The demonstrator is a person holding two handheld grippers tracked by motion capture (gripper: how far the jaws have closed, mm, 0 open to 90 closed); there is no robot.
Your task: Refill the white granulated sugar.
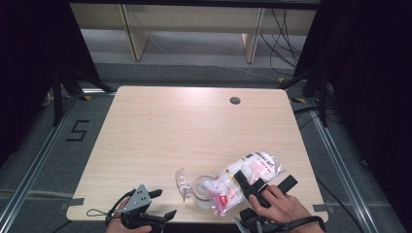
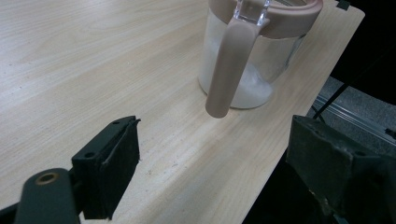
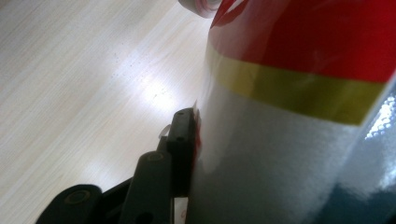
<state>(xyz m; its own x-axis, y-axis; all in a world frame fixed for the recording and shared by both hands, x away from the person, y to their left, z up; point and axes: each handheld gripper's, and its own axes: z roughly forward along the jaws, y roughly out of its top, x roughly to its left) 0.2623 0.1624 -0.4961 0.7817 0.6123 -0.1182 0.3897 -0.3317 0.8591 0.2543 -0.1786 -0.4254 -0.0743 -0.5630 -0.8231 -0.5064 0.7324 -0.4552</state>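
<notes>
The right gripper [image 1: 266,187] clamps the white-and-red bag [image 1: 248,174] — tilted over the glass jar [image 1: 203,191] near the table's [image 1: 170,131] front edge. The left gripper [image 1: 158,206] hangs open beside it — its 2 jaws wide apart, holding nothing.

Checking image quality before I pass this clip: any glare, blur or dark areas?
High view: table evenly lit, surroundings black. Left gripper view: jar sharp, near jaws soft. Right gripper view: bag too close, blurred, with glare on its film and a bright patch on the wood.
</notes>
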